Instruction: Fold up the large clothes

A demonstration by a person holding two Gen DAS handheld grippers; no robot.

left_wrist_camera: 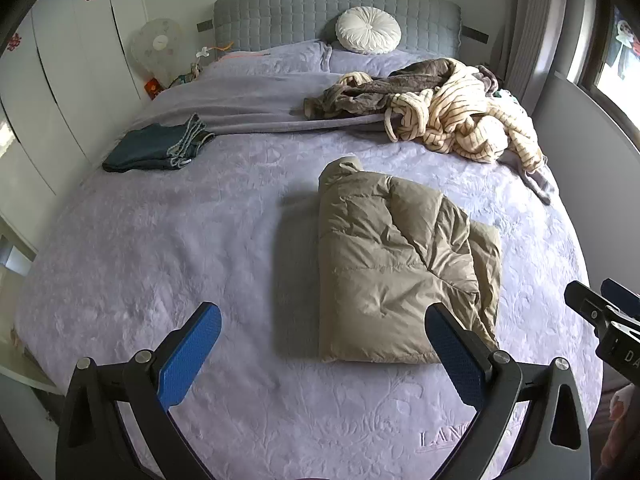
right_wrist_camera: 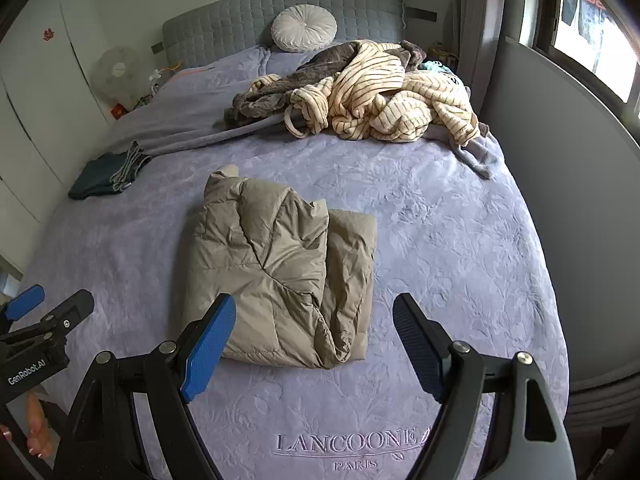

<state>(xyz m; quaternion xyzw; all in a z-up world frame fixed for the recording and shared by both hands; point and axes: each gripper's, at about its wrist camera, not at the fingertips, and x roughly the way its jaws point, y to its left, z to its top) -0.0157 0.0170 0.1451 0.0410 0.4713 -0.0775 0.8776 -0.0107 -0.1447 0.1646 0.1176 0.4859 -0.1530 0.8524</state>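
Observation:
A beige puffer jacket [left_wrist_camera: 400, 264] lies folded into a compact rectangle on the lavender bed; it also shows in the right wrist view [right_wrist_camera: 280, 272]. My left gripper [left_wrist_camera: 324, 332] is open and empty, held above the bed just short of the jacket's near edge. My right gripper [right_wrist_camera: 314, 320] is open and empty, held over the jacket's near edge. The right gripper's tips [left_wrist_camera: 600, 308] show at the right edge of the left wrist view, and the left gripper [right_wrist_camera: 48, 308] shows at the left of the right wrist view.
A pile of unfolded clothes, striped cream and grey-brown [left_wrist_camera: 448, 108], lies at the bed's far right [right_wrist_camera: 372, 92]. A folded dark teal garment [left_wrist_camera: 156, 148] lies far left [right_wrist_camera: 106, 176]. A round white cushion [left_wrist_camera: 368, 30] leans on the grey headboard. A wall runs along the right.

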